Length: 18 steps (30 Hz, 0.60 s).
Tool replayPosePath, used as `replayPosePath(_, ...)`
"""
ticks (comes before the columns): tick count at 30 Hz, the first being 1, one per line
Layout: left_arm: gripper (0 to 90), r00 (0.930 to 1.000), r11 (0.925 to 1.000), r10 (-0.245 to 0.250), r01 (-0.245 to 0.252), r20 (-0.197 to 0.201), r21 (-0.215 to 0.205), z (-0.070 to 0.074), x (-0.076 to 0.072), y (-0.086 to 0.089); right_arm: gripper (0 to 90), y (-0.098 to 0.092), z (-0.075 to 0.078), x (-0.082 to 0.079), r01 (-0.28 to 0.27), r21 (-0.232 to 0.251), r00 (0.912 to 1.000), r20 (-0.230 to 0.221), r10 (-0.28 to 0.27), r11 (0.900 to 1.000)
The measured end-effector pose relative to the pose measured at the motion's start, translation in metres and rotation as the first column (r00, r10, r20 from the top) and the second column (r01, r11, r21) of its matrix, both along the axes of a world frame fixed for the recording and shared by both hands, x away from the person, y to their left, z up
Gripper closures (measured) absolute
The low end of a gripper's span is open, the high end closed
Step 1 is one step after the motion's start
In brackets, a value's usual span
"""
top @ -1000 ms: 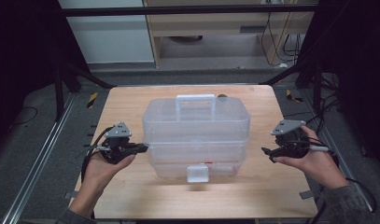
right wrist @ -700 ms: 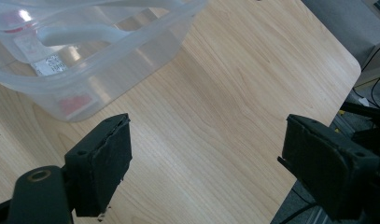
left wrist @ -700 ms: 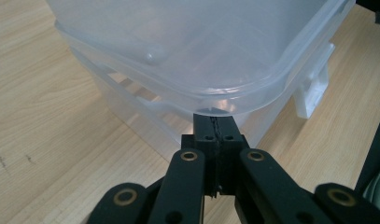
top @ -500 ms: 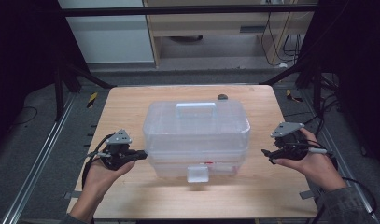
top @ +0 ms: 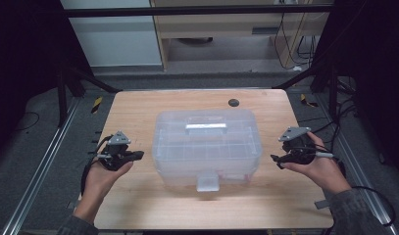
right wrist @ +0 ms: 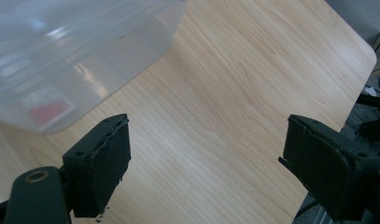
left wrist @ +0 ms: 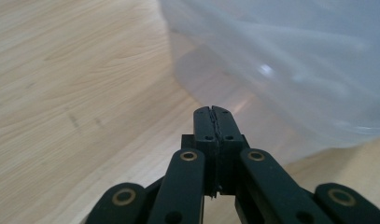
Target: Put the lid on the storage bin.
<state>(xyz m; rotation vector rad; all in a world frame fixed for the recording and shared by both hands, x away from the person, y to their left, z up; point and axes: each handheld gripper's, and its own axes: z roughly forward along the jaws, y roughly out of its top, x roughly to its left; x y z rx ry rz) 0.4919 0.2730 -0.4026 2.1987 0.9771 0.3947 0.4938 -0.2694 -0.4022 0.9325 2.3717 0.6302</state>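
Item: clear plastic storage box (top: 207, 147), lid on, handle (top: 206, 129) folded flat, latch tab (top: 207, 182) facing the lower edge; sits centre frame on the wooden table (top: 138, 205).

Left gripper (top: 138, 155): jaws pressed together, empty, just beside the box's left wall.

Right gripper (top: 275, 159): jaws wide apart, empty, near the right wall.

Risk: smooth, curved walls likely slip from a one-sided push; the box could skid or tilt.

Surroundings: dark round spot (top: 233, 102) behind the box, well apart; nothing blocks either side.
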Motion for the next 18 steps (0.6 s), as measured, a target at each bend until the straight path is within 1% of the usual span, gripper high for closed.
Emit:
replayPosePath(2, 89.5, 0.9997, 0.9997, 0.023, -0.023, 0.0, 0.0, -0.005, 0.008, 0.005, 15.2, -0.001, -0.005, 0.007, 0.015, 0.001, 0.9999, -0.005, -0.015, 1.0)
replayPosePath(3, 89.5, 0.9995, 0.9995, 0.03, -0.03, -0.007, 0.002, -0.008, 0.012, 0.007, 15.3, -0.001, -0.008, 0.011, 0.028, 0.0, 0.9996, -0.004, -0.028, 1.0)
replayPosePath(4, 89.5, 0.9995, 0.9995, 0.03, -0.03, -0.007, 0.002, -0.008, 0.012, 0.007, 15.5, -0.001, -0.01, 0.015, 0.042, 0.003, 0.9991, -0.004, -0.042, 0.999)
replayPosePath(5, 89.5, 0.9989, 0.9989, 0.044, -0.044, -0.014, 0.017, -0.015, 0.02, 0.009, 15.7, -0.002, -0.014, 0.02, 0.048, 0.007, 0.9988, -0.005, -0.048, 0.999)
replayPosePath(6, 89.5, 0.9986, 0.9984, 0.05, -0.049, -0.019, 0.026, -0.018, 0.023, 0.01, 16.0, -0.002, -0.017, 0.023, 0.058, 0.012, 0.9983, -0.01, -0.058, 0.998)
replayPosePath(8, 89.6, 0.9976, 0.9975, 0.062, -0.061, -0.03, 0.035, -0.024, 0.03, 0.012, 16.4, -0.003, -0.024, 0.032, 0.079, 0.023, 0.9967, -0.015, -0.079, 0.997)
replayPosePath(10, 89.6, 0.9964, 0.9967, 0.075, -0.073, -0.041, 0.033, -0.03, 0.036, 0.014, 17.1, -0.003, -0.03, 0.041, 0.101, 0.021, 0.9947, -0.021, -0.101, 0.995)
replayPosePath(11, 89.6, 0.9959, 0.9965, 0.078, -0.076, -0.047, 0.036, -0.032, 0.039, 0.015, 17.5, -0.003, -0.034, 0.045, 0.112, 0.028, 0.9934, -0.026, -0.112, 0.993)
replayPosePath(12, 89.6, 0.9959, 0.9965, 0.078, -0.076, -0.047, 0.036, -0.032, 0.039, 0.015, 17.5, -0.003, -0.034, 0.045, 0.112, 0.028, 0.9934, -0.026, -0.112, 0.993)
replayPosePath(13, 89.7, 0.9947, 0.9956, 0.086, -0.083, -0.057, 0.044, -0.037, 0.045, 0.016, 17.7, -0.004, -0.04, 0.055, 0.13, 0.036, 0.991, -0.04, -0.128, 0.991)
replayPosePath(17, 89.7, 0.9931, 0.9945, 0.096, -0.093, -0.067, 0.048, -0.043, 0.053, 0.019, 18.7, -0.006, -0.048, 0.069, 0.155, 0.05, 0.9867, -0.058, -0.152, 0.987)
replayPosePath(18, 89.7, 0.9931, 0.9945, 0.096, -0.093, -0.067, 0.048, -0.043, 0.053, 0.019, 18.7, -0.007, -0.05, 0.072, 0.163, 0.058, 0.9852, -0.063, -0.16, 0.985)
